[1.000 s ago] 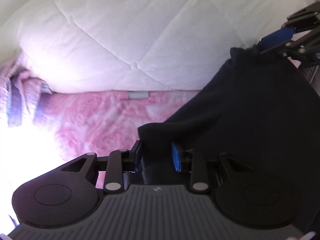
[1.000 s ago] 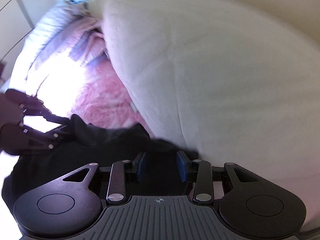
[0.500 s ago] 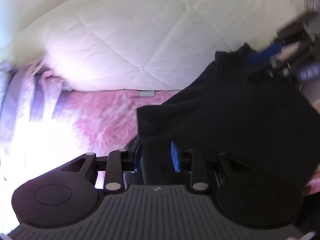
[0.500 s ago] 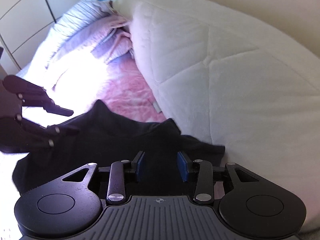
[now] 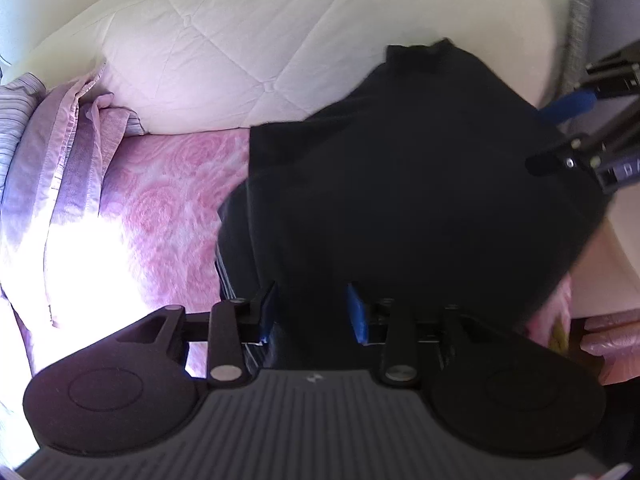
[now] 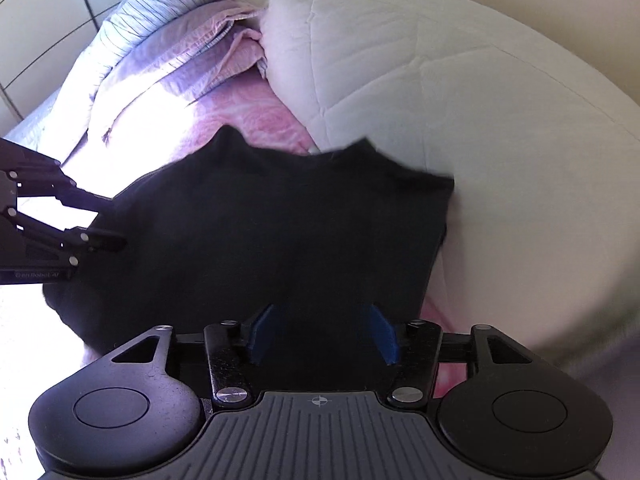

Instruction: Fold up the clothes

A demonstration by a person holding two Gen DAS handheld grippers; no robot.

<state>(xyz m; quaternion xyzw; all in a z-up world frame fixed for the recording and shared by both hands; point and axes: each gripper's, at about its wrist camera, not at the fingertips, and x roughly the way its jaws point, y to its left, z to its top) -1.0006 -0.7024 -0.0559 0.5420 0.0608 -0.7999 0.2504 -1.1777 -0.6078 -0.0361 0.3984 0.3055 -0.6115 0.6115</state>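
A black garment (image 5: 420, 168) lies spread on the pink bed cover (image 5: 168, 208), its far edge against the white quilt. My left gripper (image 5: 312, 310) stands over its near left part. Its jaws are opening, with black cloth in the gap and the pads not pressing it. In the right wrist view the same garment (image 6: 280, 220) fills the middle. My right gripper (image 6: 322, 330) is over its near edge, jaws opening wide, pads clear of the cloth. The left gripper (image 6: 106, 222) shows at the garment's left edge, the right gripper (image 5: 556, 136) at its right edge.
A thick white quilt (image 6: 460, 100) rises behind and to the right of the garment. Crumpled lilac striped bedding (image 6: 172, 40) is piled at the far left. Strong sunlight washes out the pink cover (image 6: 256, 116) on the left. Pale cupboard panels (image 6: 32, 20) stand beyond the bed.
Both grippers have carried the black garment across the bed and it now lies flatter and wider. Both jaws stand wider than before, the right much more so.
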